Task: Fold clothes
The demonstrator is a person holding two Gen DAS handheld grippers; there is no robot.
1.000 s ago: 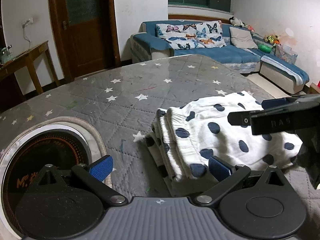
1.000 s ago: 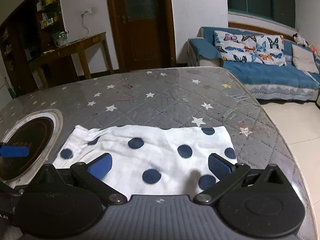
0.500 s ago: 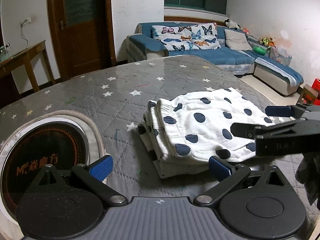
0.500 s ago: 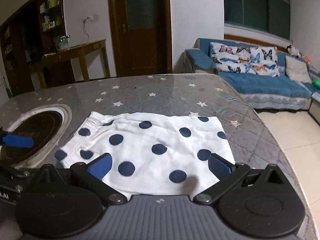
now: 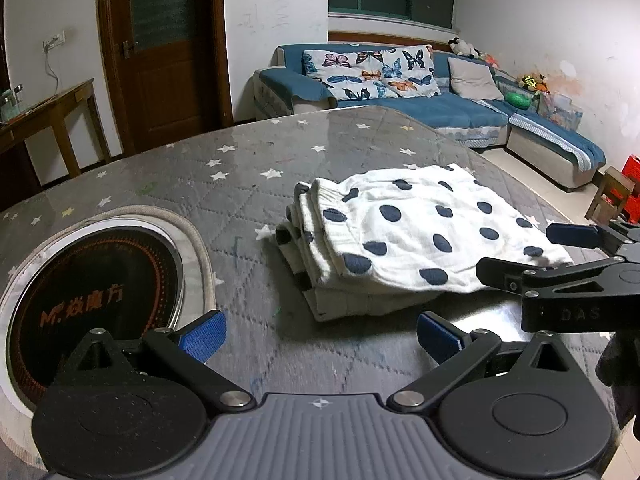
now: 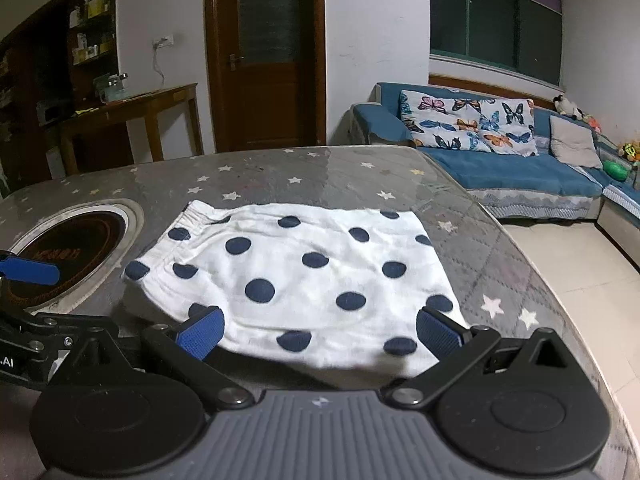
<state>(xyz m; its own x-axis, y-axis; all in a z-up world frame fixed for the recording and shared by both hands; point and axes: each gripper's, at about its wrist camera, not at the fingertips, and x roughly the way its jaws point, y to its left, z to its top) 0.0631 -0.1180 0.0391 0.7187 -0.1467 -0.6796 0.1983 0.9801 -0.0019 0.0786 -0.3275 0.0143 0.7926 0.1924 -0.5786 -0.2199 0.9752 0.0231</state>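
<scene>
The white cloth with dark blue dots (image 5: 424, 236) lies folded flat on the gray table with little stars (image 5: 248, 168), a bit to the right of the middle, with its stacked layers showing along the left edge. You can see it from the other side too (image 6: 304, 276), smooth on top, with the stretchy band end pointing toward the round black cooker plate (image 6: 68, 252) set into the table. That plate (image 5: 96, 300) sits near the cloth's left side, with a gap of bare table between them. Your left gripper (image 5: 320, 334) is spread wide and holds nothing; it floats over the table just in front of the cloth, not touching it. Your right gripper (image 6: 320, 332) is spread wide too, with the near edge of the cloth lying between its blue pads (image 6: 202, 332), but they are not pinching it. From the left camera you see that right gripper (image 5: 560, 256) by the cloth's right end. Behind the table stand a blue sofa (image 5: 440, 108) with butterfly pillows (image 5: 372, 68), a brown door (image 6: 264, 52) and a wooden side table (image 6: 136, 120).
</scene>
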